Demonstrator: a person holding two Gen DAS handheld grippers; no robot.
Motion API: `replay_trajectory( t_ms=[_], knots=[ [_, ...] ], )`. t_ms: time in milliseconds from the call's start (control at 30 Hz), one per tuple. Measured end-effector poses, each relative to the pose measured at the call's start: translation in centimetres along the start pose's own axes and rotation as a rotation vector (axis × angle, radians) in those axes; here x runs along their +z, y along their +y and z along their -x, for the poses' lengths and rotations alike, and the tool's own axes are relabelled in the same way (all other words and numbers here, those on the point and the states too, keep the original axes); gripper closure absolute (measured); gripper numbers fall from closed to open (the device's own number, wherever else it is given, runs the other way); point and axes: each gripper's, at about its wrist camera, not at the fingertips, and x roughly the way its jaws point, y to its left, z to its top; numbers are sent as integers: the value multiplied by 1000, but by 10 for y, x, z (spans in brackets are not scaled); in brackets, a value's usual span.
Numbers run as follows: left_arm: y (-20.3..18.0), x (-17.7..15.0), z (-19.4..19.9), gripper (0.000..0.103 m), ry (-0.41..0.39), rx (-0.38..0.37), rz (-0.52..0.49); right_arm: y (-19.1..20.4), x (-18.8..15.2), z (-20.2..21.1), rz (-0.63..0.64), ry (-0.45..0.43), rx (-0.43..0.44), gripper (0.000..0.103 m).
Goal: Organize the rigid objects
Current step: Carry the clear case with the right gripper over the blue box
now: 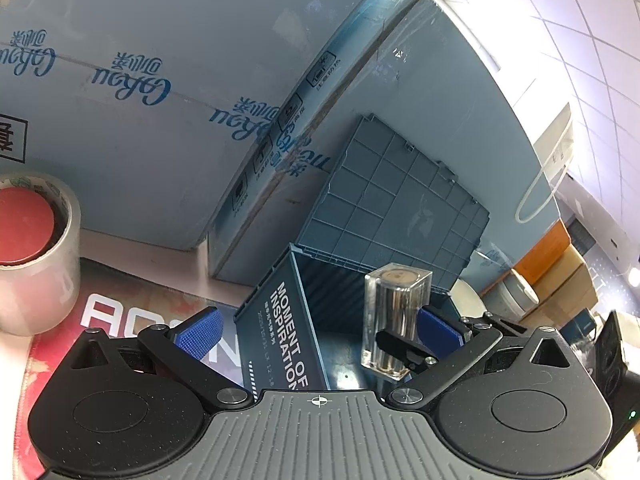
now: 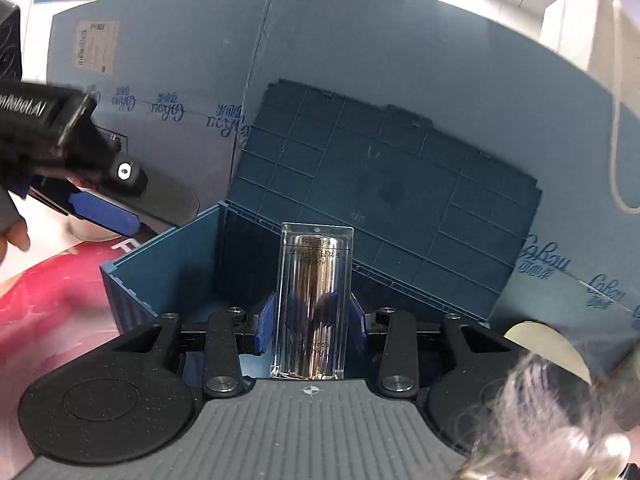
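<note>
A clear rectangular case (image 2: 312,300) with a shiny metal cylinder inside stands upright between the blue pads of my right gripper (image 2: 312,330), which is shut on it. Right behind it is a dark blue storage box (image 2: 168,264), open, its gridded lid (image 2: 400,200) leaning back against cardboard. In the left wrist view the same case (image 1: 396,316) hangs at the right side of the box's opening (image 1: 332,280). My left gripper (image 1: 318,330) is open with nothing between its pads, close beside the case; it also shows as the left gripper (image 2: 100,200) at the left edge of the right wrist view.
Big blue-printed cardboard boxes (image 1: 140,80) wall off the back. A roll of clear tape (image 1: 40,264) with a red cap inside stands at the left on a red printed mat (image 1: 100,316). A white disc (image 2: 548,344) and a pale fuzzy object (image 2: 532,420) lie at lower right.
</note>
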Motion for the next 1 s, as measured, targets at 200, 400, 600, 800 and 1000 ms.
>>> replay_trajectory(
  t_ms=[200, 400, 600, 800, 1000],
  knots=[
    [4, 2, -3, 0, 17, -14, 24, 6, 9, -9, -60, 49, 13, 68],
    [4, 1, -3, 0, 18, -20, 26, 10, 16, -10, -78, 78, 62, 68],
    [6, 1, -2, 0, 16, -26, 30, 15, 21, -15, -104, 90, 102, 67],
    [5, 1, -1, 0, 13, -29, 30, 21, 22, -14, -82, 92, 86, 67],
    [3, 0, 0, 0, 13, -35, 20, 22, 21, -15, -119, 100, 63, 66]
  ],
)
